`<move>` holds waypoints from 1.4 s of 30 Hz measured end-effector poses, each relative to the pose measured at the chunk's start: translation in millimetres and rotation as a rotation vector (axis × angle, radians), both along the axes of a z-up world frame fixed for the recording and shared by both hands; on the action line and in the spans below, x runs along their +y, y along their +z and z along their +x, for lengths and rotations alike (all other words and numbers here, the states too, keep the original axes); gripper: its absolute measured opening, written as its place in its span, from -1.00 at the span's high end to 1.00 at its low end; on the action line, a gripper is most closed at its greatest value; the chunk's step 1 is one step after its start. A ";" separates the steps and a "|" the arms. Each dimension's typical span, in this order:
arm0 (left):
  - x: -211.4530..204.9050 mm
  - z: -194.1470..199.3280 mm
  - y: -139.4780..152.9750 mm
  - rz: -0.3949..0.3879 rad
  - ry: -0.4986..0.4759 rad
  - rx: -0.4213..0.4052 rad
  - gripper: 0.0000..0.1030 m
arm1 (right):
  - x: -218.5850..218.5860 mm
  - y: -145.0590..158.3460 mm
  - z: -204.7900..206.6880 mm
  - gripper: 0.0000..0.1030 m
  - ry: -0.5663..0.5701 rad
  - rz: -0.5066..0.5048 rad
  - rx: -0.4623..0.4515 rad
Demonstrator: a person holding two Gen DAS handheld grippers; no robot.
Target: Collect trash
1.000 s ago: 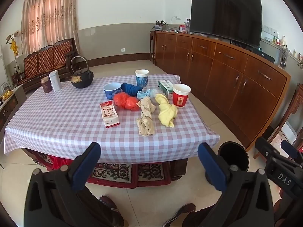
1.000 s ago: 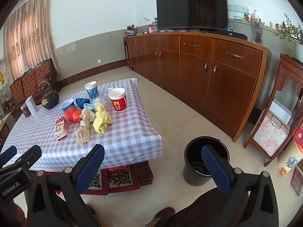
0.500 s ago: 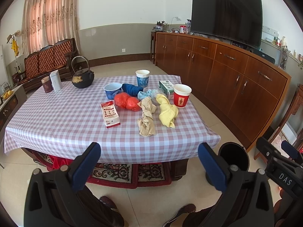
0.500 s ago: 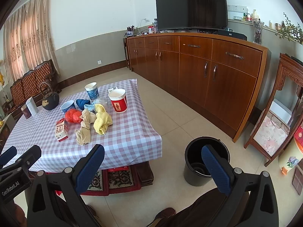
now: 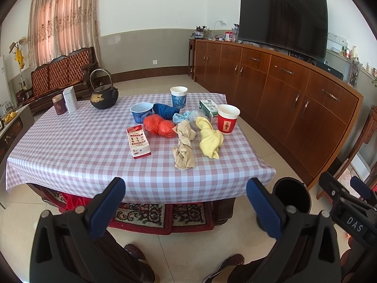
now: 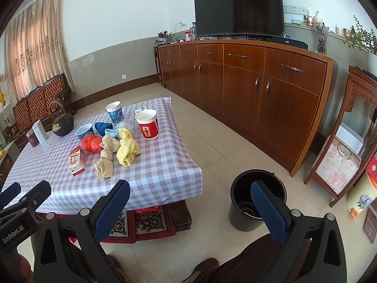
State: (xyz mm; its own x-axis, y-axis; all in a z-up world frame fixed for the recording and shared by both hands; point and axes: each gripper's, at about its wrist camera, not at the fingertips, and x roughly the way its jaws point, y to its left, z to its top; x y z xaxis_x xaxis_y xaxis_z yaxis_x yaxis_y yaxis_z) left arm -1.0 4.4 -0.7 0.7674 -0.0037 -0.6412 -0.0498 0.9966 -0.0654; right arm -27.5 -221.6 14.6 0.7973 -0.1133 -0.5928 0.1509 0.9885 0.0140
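Sideboard (image 6: 247, 89) along the wall, dark TV (image 6: 238, 7) on top. No readable branding on either.

Table (image 5: 77, 155) under a pink-and-white check cloth, in front of me and below both tongs. Black bin (image 6: 258, 199) on the floor just right of the table, open top, well apart from the trash.

All trash is on the table, clustered toward its right half:
- yellow rag (image 5: 209, 139), crumpled, beside the red cup
- beige wad (image 5: 183, 151), twisted, just left of the rag
- orange bag (image 5: 159, 126), balled up, touching the beige wad's far end
- blue wad (image 5: 166, 110) behind the bag
- pale blue plastic (image 5: 182, 117) between the blue wad and the rag
- red cup (image 5: 227, 122), upright, red label with gold print too small to read
- blue-patterned cup (image 5: 178, 97), upright at the far edge
- blue bowl (image 5: 141, 112), left of the blue wad
- red-and-white carton (image 5: 138, 144), lying flat, print unreadable
- green-and-white box (image 5: 208, 109) behind the red cup, print unreadable

Far left corner: black kettle (image 5: 103, 95), white tin (image 5: 70, 99), maroon tin (image 5: 59, 104).

My left tongs (image 5: 186, 204): wide open, nothing between the blue pads, hovering short of the table's near edge. My right tongs (image 6: 190, 208): also wide open, empty, off the table's right corner with the bin seen between the fingers.

Readable writing: "DAS" on the right tongs' body in the left view, "GenRobot.AI" on the left tongs' body in the right view.
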 end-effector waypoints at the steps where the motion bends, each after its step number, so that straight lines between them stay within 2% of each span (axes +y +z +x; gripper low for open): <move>1: 0.1 0.1 -0.2 -0.001 0.001 0.005 -0.99 | 0.2 -0.2 0.1 -1.00 -0.001 -0.002 0.001; 11: 6.5 4.6 -4.7 -0.024 0.009 0.008 -1.00 | 4.6 -2.8 3.9 -1.00 0.011 -0.004 0.009; 14: 8.2 6.1 -5.9 -0.047 0.010 0.031 -0.99 | 6.0 -3.8 4.9 -1.00 0.018 0.000 0.007; 23: 14.9 11.7 -9.5 -0.020 0.022 0.058 -0.99 | 10.0 -6.6 11.0 -1.00 0.042 0.011 0.005; 26: 22.3 16.1 -12.4 -0.047 0.023 0.082 -0.99 | 12.2 -7.8 15.6 -1.00 0.054 0.019 0.003; 30: 32.1 20.5 -16.1 -0.066 0.033 0.064 -0.99 | 16.8 -11.8 25.9 -1.00 0.073 0.012 0.006; 34: 41.3 33.9 -22.8 -0.059 0.042 0.091 -0.99 | 23.1 -16.5 38.9 -1.00 0.099 0.017 0.011; 37: 52.7 45.8 -27.5 -0.073 0.067 0.089 -0.99 | 25.8 -20.2 50.8 -1.00 0.117 0.050 0.009; 42: 70.8 65.1 -34.6 -0.072 0.111 0.074 -0.99 | 36.8 -28.4 75.8 -1.00 0.144 0.048 0.019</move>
